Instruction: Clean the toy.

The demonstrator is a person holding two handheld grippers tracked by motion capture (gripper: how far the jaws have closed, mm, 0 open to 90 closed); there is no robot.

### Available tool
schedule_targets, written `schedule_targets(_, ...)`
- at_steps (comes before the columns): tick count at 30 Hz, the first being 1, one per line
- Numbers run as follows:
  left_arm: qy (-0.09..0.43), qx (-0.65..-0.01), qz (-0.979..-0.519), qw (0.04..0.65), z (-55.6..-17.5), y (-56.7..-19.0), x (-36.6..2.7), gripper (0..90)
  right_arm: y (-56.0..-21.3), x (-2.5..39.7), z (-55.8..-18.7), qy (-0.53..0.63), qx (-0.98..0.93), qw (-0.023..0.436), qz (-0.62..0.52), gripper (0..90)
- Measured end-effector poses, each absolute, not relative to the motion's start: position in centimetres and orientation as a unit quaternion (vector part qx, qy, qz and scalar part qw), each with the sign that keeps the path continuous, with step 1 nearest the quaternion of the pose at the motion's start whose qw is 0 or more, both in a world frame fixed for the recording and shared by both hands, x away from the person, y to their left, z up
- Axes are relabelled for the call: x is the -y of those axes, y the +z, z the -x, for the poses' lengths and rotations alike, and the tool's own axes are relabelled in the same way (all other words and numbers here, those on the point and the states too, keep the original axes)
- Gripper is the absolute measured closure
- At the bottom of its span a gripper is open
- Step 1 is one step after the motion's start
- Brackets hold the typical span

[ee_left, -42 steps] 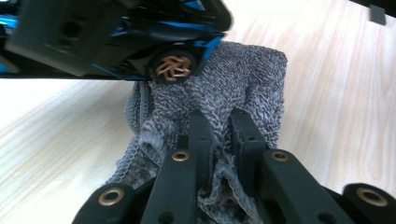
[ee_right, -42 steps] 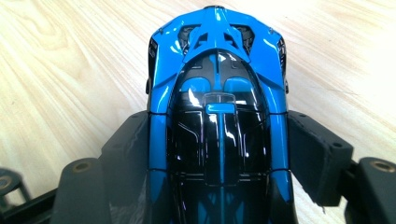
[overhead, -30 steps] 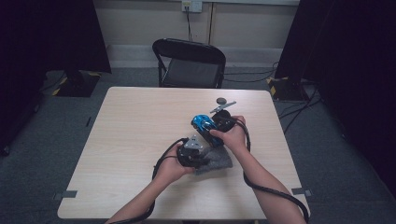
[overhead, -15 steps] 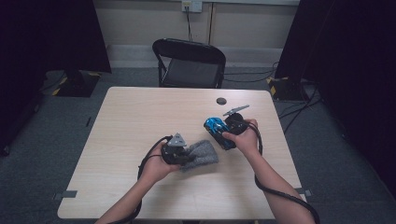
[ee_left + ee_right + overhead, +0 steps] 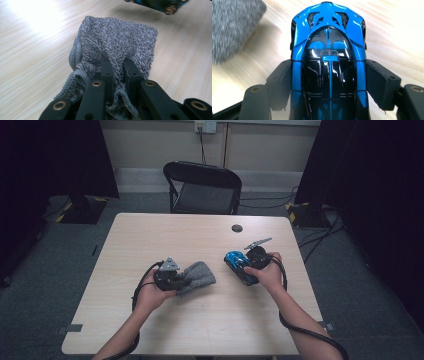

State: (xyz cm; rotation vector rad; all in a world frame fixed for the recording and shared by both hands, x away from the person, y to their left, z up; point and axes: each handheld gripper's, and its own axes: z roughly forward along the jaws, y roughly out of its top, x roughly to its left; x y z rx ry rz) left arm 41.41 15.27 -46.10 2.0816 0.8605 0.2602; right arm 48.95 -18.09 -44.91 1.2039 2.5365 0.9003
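Observation:
A grey knitted cloth (image 5: 198, 275) (image 5: 117, 45) is pinched in my left gripper (image 5: 181, 279) (image 5: 117, 65), whose jaws are shut on its bunched edge; the rest of it lies on the wooden table (image 5: 190, 240). My right gripper (image 5: 246, 269) (image 5: 328, 80) is shut on a blue and black toy car (image 5: 240, 266) (image 5: 328, 50), one jaw against each side of its body. The car points toward the cloth (image 5: 233, 27), a short gap apart, at the table's middle right.
A small dark round disc (image 5: 237, 228) lies on the table near its far edge. A black folding chair (image 5: 202, 187) stands behind the table. Cables trail from both grippers off the near edge.
The two hands have drawn apart: the left with the cloth has gone left, the right with the car has gone right. A second ago cloth and car were together.

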Motion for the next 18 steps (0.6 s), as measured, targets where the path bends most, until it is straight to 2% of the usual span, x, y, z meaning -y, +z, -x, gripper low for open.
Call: schedule_targets(18,0.143,-0.398,-0.804,0.417,-42.9,-47.3,-18.7,80.2,-46.1,19.3,-48.3,0.295,-0.859,0.094,-0.409,28.1)
